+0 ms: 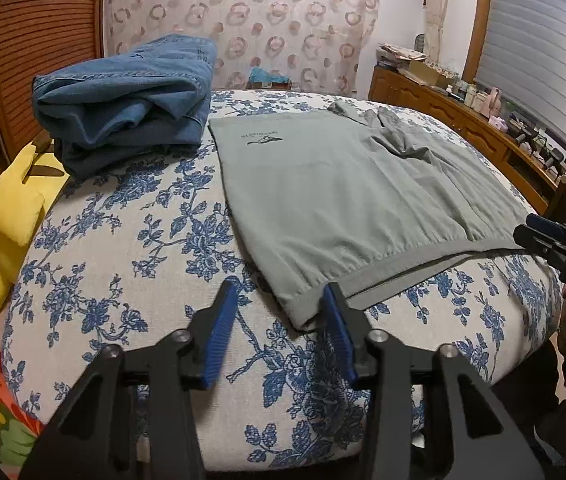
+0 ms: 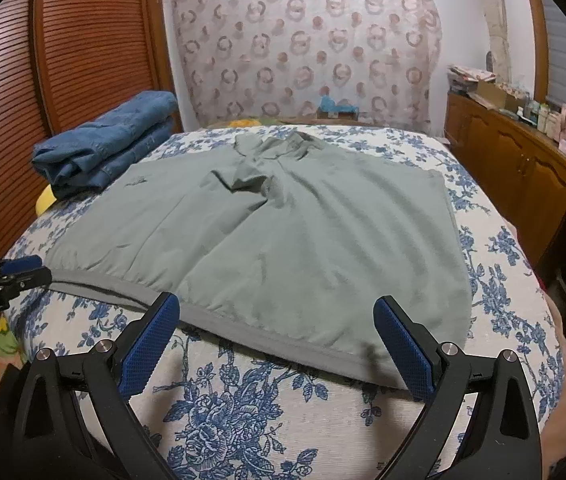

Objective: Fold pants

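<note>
Grey-green pants [image 1: 347,184] lie spread flat on the floral bed [image 1: 131,248], waistband toward me, and also fill the middle of the right wrist view [image 2: 291,232]. My left gripper [image 1: 281,304] is open at the waistband's left corner, its right finger touching the hem. My right gripper [image 2: 277,332] is open, jaws wide, straddling the waistband's right part just above the fabric. The right gripper also shows in the left wrist view [image 1: 551,240] at the waistband's far end. The left gripper shows at the left edge of the right wrist view [image 2: 11,272].
Folded blue jeans [image 1: 127,100] sit at the back left of the bed, over a yellow plush toy [image 1: 15,208]. A cluttered wooden sideboard [image 2: 523,160] runs along the right. A slatted wooden door [image 2: 83,40] stands at the left, a patterned curtain behind.
</note>
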Motion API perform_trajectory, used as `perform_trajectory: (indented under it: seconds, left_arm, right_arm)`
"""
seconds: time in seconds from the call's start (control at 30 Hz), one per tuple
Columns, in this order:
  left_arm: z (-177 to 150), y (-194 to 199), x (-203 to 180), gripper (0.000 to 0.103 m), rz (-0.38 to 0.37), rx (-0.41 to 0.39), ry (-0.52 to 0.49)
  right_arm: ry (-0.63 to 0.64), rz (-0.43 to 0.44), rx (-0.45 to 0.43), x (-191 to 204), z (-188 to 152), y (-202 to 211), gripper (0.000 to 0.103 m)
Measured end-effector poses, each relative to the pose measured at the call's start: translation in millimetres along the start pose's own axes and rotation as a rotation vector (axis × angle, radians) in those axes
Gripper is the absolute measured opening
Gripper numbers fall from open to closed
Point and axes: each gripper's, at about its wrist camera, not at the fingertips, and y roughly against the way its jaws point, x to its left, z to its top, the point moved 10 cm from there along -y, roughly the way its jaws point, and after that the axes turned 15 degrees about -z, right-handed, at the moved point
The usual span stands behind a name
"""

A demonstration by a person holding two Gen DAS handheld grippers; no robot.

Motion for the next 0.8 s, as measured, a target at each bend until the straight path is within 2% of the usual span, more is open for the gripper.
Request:
perform_trajectory:
  seconds: [0.07, 0.1, 0.23, 0.43, 0.6, 0.8]
  left_arm:
    - [-0.4, -0.2, -3.0, 0.026, -0.011, 0.002, -0.009]
    - [-0.5, -1.2, -6.6, 0.015, -0.033, 0.004, -0.015]
    - [2.3, 3.2, -12.7, 0.003, -0.05, 0.001, -0.036]
    - [21.5, 17.8, -25.8, 0.001, -0.081, -0.041, -0.057]
    - [49.4, 24.5, -47.6, 0.001, -0.125, -0.077, -0.097]
    - [84.8, 18.4, -87.3, 0.001, -0.186, -0.1, -0.177]
  right_arm:
    - [0.002, 0.006, 0.003, 1.1, -1.5, -0.5, 0.099]
    - [0.003, 0.008, 0.005, 1.8, -2.0, -0.5, 0.098]
    - [0.009, 0.022, 0.019, 4.4, -5.4, -3.1, 0.09]
    - [0.014, 0.028, 0.028, 4.5, -8.7, -3.8, 0.067]
    - [0.01, 0.027, 0.022, 0.2, -6.1, -1.1, 0.055]
    - [0.015, 0.02, 0.001, -7.3, 1.4, 5.3, 0.049]
